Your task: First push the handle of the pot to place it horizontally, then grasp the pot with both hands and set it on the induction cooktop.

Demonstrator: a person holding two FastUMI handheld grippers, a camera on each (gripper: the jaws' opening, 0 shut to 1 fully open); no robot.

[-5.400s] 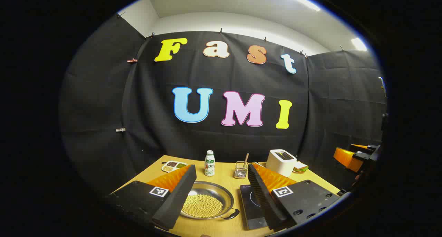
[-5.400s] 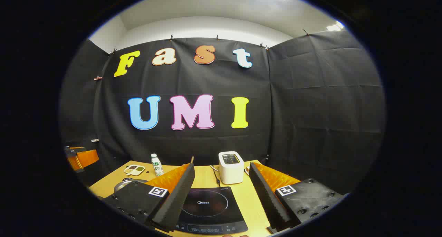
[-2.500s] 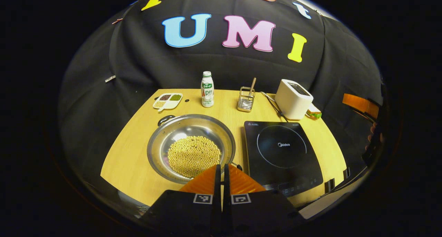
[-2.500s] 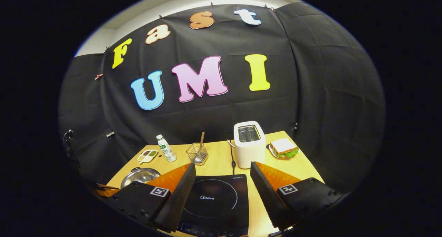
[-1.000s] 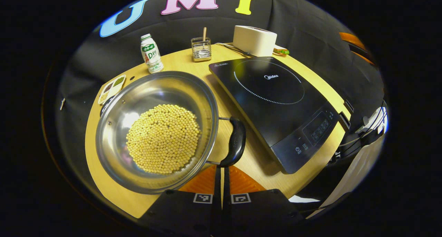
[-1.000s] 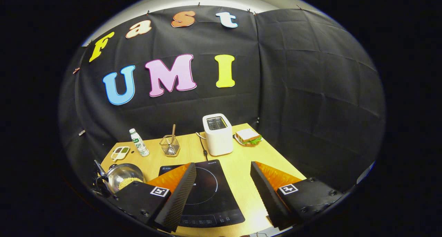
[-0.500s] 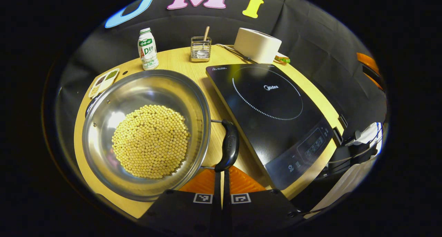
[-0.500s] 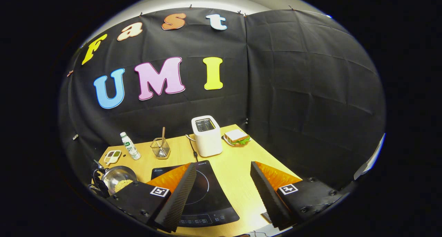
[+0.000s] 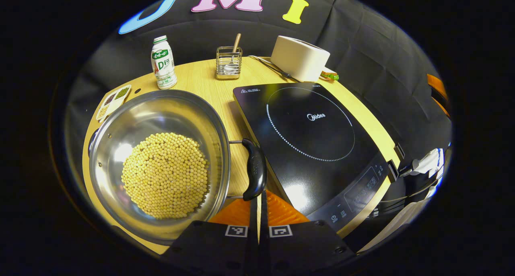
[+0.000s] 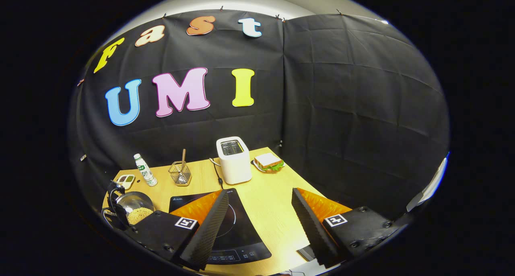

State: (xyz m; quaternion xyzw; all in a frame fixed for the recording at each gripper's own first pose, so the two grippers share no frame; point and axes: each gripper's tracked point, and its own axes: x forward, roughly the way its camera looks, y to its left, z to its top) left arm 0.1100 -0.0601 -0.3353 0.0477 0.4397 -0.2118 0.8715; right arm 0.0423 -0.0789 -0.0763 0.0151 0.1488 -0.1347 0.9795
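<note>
A steel pot (image 9: pixel 161 115) holding yellow beans (image 9: pixel 165 175) sits on the wooden table, left of the black induction cooktop (image 9: pixel 310 135). Its black side handle (image 9: pixel 254 169) points toward the cooktop. My left gripper (image 9: pixel 258 196) is shut with nothing between its fingers, and the tips rest against the near end of that handle. My right gripper (image 10: pixel 259 195) is open and hovers over the front of the table, with the cooktop (image 10: pixel 237 231) below and to its left. The pot (image 10: pixel 134 209) lies at the far left of the right gripper view.
Along the back of the table stand a small bottle (image 9: pixel 163 62), a wire holder (image 9: pixel 228 62) with a utensil, a white toaster (image 9: pixel 299 58) and a sandwich (image 10: pixel 268 162). A divided dish (image 9: pixel 114 102) sits behind the pot. The booth wall closes in behind and to the right.
My left gripper shut, came down to the pot handle and pushed it; the handle has swung round and the pot shifted left in view. The right gripper drifted right, still open.
</note>
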